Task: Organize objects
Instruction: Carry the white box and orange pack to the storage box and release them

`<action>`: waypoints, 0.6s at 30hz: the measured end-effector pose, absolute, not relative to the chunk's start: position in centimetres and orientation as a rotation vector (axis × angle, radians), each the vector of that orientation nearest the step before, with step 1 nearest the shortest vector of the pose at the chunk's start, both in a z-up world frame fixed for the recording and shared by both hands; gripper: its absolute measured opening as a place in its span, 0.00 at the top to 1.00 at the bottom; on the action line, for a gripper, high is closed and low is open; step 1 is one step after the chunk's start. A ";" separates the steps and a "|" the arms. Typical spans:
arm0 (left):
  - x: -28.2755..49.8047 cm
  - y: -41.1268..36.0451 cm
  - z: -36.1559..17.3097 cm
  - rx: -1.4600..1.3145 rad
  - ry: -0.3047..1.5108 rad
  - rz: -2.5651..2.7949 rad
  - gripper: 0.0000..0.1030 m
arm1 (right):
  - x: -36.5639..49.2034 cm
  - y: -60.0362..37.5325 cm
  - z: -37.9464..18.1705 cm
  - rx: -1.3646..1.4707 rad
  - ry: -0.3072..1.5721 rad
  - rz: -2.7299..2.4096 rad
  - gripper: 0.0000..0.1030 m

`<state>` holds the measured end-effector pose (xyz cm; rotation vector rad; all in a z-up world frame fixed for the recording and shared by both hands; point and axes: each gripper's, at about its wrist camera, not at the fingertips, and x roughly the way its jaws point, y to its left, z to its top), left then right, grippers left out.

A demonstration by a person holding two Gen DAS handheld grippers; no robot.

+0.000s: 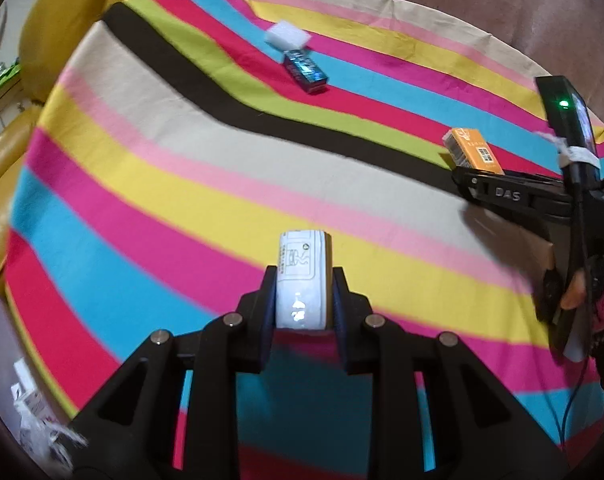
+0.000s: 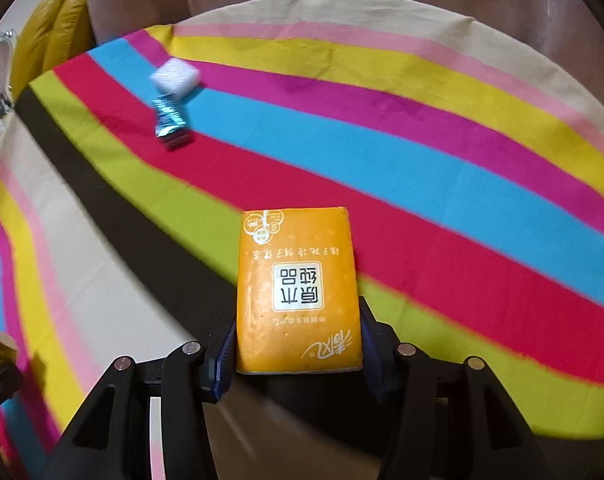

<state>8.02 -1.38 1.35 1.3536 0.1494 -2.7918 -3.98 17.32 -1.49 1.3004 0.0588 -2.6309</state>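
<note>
Left gripper (image 1: 303, 280) clamped on white packet (image 1: 303, 280); right gripper (image 2: 298, 320) clamped on orange packet (image 2: 298, 292), both above striped tabletop (image 2: 421, 184). Toward eleven o'clock in right wrist view: blue packet (image 2: 172, 122), white block (image 2: 176, 76), touching.

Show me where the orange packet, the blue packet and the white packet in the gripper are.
orange packet (image 2: 298, 292), right wrist view, middle of its printed face.
blue packet (image 1: 305, 70), left wrist view, middle of its top.
white packet (image 1: 302, 280), left wrist view, its printed face between the fingers.
</note>
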 end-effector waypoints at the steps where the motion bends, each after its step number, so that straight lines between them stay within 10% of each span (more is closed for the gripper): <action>1: 8.7 -1.9 1.3 1.353 0.161 -2.780 0.72 | -3.1 17.0 -1.4 1.299 0.043 -2.620 0.49; 18: 16.4 -7.1 2.5 1.266 0.237 -2.752 0.72 | 7.7 8.4 1.8 1.174 0.207 -2.476 0.49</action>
